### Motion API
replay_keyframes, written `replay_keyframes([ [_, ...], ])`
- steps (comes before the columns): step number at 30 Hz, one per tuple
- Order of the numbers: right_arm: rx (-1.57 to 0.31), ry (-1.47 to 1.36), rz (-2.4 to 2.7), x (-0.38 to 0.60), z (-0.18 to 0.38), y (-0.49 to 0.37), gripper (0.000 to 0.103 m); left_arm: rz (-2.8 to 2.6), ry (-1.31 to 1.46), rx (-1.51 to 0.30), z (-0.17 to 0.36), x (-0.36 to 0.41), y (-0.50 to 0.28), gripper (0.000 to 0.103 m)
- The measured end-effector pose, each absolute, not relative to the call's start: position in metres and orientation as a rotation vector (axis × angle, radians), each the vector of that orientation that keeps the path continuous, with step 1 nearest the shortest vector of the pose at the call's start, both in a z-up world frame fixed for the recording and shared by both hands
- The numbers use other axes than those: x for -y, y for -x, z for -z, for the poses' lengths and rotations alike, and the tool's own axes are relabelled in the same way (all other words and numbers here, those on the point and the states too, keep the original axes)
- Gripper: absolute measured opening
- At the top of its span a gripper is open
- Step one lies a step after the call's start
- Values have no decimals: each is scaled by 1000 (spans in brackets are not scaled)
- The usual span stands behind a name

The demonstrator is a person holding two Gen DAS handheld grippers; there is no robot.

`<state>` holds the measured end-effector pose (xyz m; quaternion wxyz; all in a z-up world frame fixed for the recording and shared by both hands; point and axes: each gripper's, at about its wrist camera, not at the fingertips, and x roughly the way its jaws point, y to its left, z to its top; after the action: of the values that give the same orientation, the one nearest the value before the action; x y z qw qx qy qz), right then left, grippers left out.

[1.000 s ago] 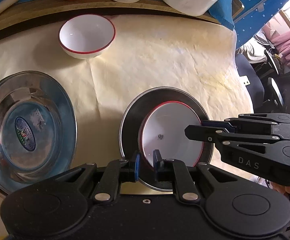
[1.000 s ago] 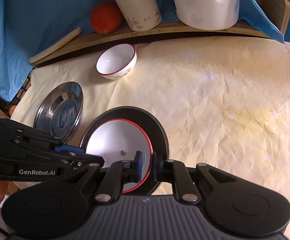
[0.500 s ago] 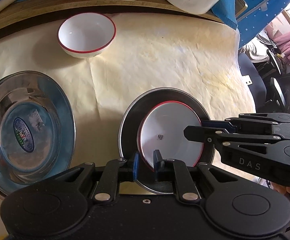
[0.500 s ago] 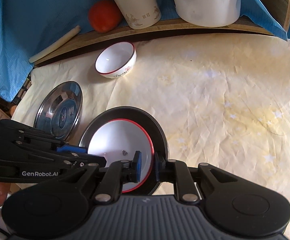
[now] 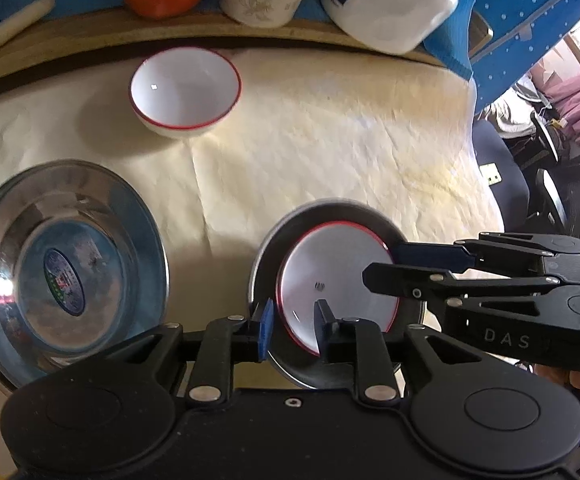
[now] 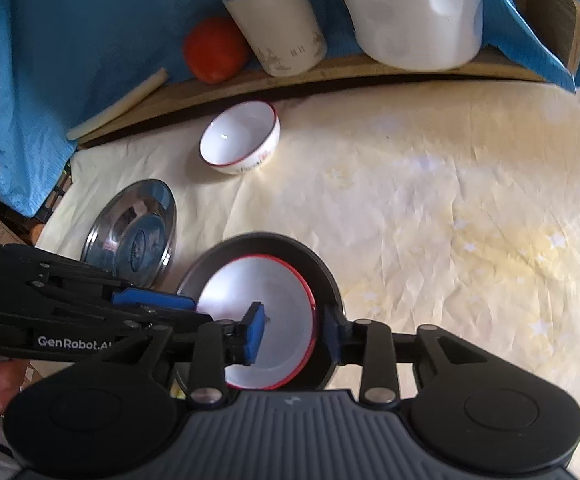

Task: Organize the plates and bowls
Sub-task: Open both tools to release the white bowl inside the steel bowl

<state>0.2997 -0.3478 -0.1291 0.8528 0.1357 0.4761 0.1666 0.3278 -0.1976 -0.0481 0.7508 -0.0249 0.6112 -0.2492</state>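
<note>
A white red-rimmed bowl [image 5: 336,276] sits inside a steel plate [image 5: 267,256] near the table's front; both also show in the right wrist view, the bowl [image 6: 273,312] in the plate [image 6: 273,246]. My left gripper [image 5: 292,330] is open, its fingers either side of the stack's left rim. My right gripper [image 6: 292,334] is open, its fingers either side of the stack's right rim. A second white red-rimmed bowl [image 5: 185,92] stands at the back. A second steel plate [image 5: 61,268] with a blue label lies at the left.
A wooden board [image 6: 330,76] at the back carries a tomato [image 6: 213,48], a white cup [image 6: 277,16] and a white plastic jug [image 6: 410,12]. Cream paper [image 6: 450,208] covers the table. Chairs [image 5: 550,184] stand beyond the right edge.
Both grippers have opened: their fingers were pinched on the rim of the bowl-in-plate stack and now stand apart around it. Both cameras have drawn back slightly.
</note>
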Motion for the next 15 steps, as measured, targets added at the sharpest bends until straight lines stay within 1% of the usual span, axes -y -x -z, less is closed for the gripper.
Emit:
replay_keyframes([
  [2, -987, -287, -354, 347, 125, -300, 47, 543, 68, -1321, 43, 194, -330, 26],
  [3, -979, -289, -356, 347, 122, -301, 49, 541, 80, -1311, 41, 191, -332, 27],
  [4, -968, -289, -356, 346, 120, -302, 54, 533, 89, -1301, 38, 189, -334, 31],
  [5, -955, -284, -348, 346, 117, -302, 64, 513, 81, -1286, 35, 186, -336, 43],
  [6, -941, -271, -332, 346, 114, -303, 68, 494, 73, -1268, 32, 183, -338, 51],
  [7, -928, -266, -323, 346, 112, -304, 74, 480, 76, -1256, 30, 180, -340, 52],
  [9, -910, -275, -317, 348, 108, -308, 78, 458, 99, -1243, 26, 172, -347, 55],
  [10, -905, -277, -315, 348, 107, -310, 83, 446, 100, -1235, 25, 169, -350, 57],
  [11, -898, -275, -312, 348, 105, -312, 87, 436, 96, -1224, 23, 166, -352, 61],
  [12, -893, -271, -311, 348, 104, -313, 88, 423, 90, -1210, 21, 163, -355, 66],
  [13, -887, -271, -307, 348, 103, -315, 90, 410, 87, -1197, 19, 161, -358, 69],
  [15, -875, -274, -302, 348, 100, -318, 96, 392, 87, -1175, 15, 155, -365, 79],
])
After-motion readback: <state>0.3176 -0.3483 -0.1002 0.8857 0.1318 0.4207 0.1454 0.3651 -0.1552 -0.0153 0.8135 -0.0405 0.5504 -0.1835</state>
